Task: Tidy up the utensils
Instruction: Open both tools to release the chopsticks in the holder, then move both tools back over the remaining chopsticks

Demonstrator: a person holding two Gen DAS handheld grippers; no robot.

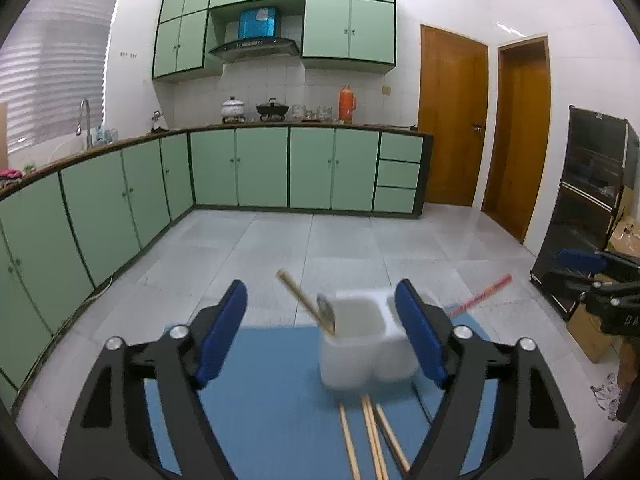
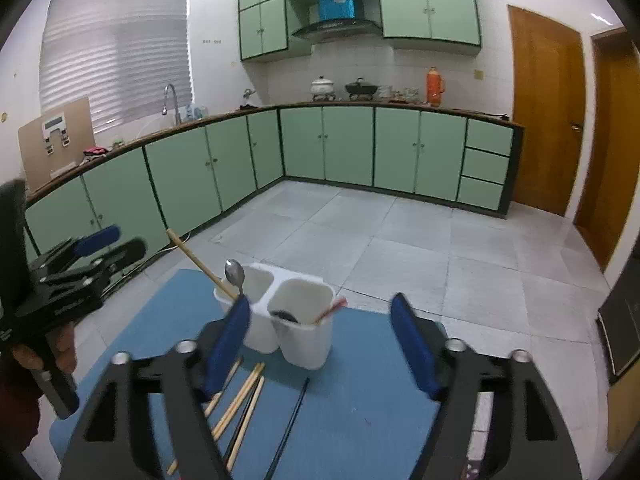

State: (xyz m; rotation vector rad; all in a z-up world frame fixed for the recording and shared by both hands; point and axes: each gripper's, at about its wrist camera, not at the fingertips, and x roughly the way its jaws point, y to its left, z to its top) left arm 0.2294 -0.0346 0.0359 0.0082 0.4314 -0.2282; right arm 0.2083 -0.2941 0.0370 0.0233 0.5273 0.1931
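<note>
A white two-compartment holder [image 1: 360,344] stands on a blue mat [image 1: 272,400]. Its left compartment holds a wooden chopstick [image 1: 298,294] and a metal spoon [image 1: 327,312]; a red chopstick [image 1: 480,296] sticks out to the right. My left gripper [image 1: 321,292] is open in front of the holder with nothing in it. In the right wrist view the holder [image 2: 280,320] shows the spoon [image 2: 235,274], the red chopstick [image 2: 332,308] and a dark utensil [image 2: 285,315]. Loose wooden chopsticks [image 2: 240,404] and a black one [image 2: 292,420] lie on the mat. My right gripper [image 2: 320,306] is open and empty.
The mat lies on a surface above a grey tiled floor [image 2: 400,232]. Green cabinets [image 1: 260,168] line the back and left walls. Two wooden doors [image 1: 452,120] and a black glass-fronted cabinet [image 1: 588,200] with cardboard boxes stand at the right. A hand [image 2: 64,352] holds the left gripper.
</note>
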